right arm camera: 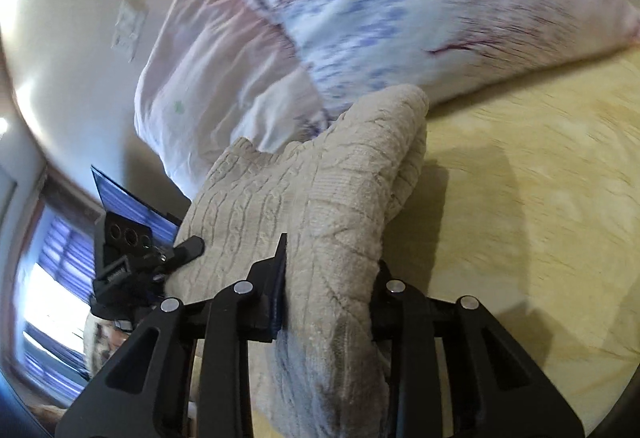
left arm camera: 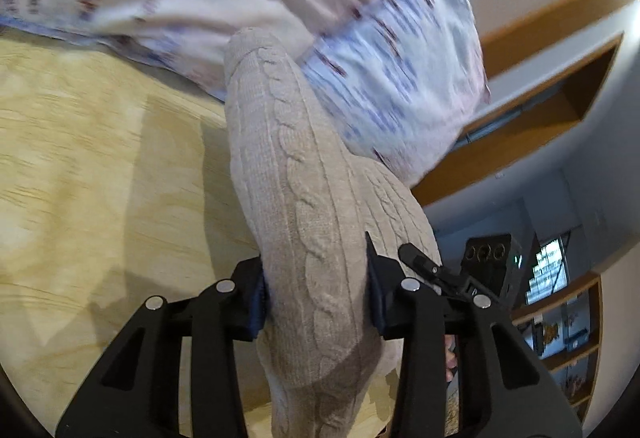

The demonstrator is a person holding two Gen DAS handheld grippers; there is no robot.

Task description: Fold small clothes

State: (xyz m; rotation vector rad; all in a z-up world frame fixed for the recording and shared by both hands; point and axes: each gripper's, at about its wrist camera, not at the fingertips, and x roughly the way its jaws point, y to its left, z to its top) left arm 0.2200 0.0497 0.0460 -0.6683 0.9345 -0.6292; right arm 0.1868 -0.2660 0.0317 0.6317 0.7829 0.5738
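Left wrist view: beige cable-knit garment (left arm camera: pixel 304 206) clamped between the pads of the left gripper (left arm camera: pixel 316 298), jaws narrowed onto a thick fold of it, fabric lifted off the yellow bedspread (left arm camera: pixel 88 166) and stretching away toward the far pillows (left arm camera: pixel 380 38). Open bedspread to the left, bare all the way to the frame edge; to the right, mattress edge dropping off, with wooden shelving (left arm camera: pixel 560 94) and a bright screen beyond. Right gripper's tip (left arm camera: pixel 432 266) just beside, touching the same knit.

Right wrist view: right gripper (right arm camera: pixel 328 290) closed on another bunched fold of the garment (right arm camera: pixel 320 190), knit draped over and below the jaws. Open bedspread (right arm camera: pixel 540 198) to the right; wall, window and a dark screen to the left. Left gripper (right arm camera: pixel 132 258) near, at the garment's left edge.

Pillows and background smeared by motion blur; pattern hard to read. Lower part of the garment cut off by the frame and hidden behind the gripper arms. Hands mostly out of sight. Both grippers angled slightly downward, side by side.
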